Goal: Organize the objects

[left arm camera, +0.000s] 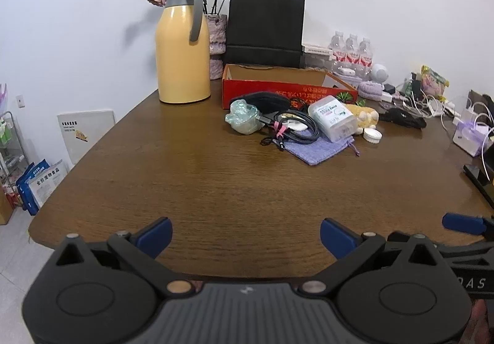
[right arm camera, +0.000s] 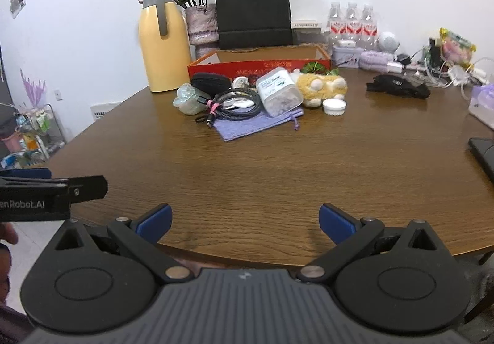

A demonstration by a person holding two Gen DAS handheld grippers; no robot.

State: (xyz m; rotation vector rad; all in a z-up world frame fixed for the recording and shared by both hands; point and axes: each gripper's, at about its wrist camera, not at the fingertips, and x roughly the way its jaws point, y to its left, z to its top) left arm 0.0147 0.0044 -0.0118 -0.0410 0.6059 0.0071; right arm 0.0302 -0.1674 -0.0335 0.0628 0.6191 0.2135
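- left gripper (left arm camera: 246, 236) level at the near edge of the wooden table (left arm camera: 216, 177), jaws spread, empty.
- right gripper (right arm camera: 245, 222) beside it, likewise spread.
- object pile with coiled cable (right arm camera: 237, 106) just before the red box (right arm camera: 259, 64), well apart from both.

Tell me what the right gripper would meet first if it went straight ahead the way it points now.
Open and empty, the right gripper faces bare table first. Past that, probably the purple pouch at the near edge of the clutter, with the coiled black cable lying on it. Depth is unclear, so it could pass above.
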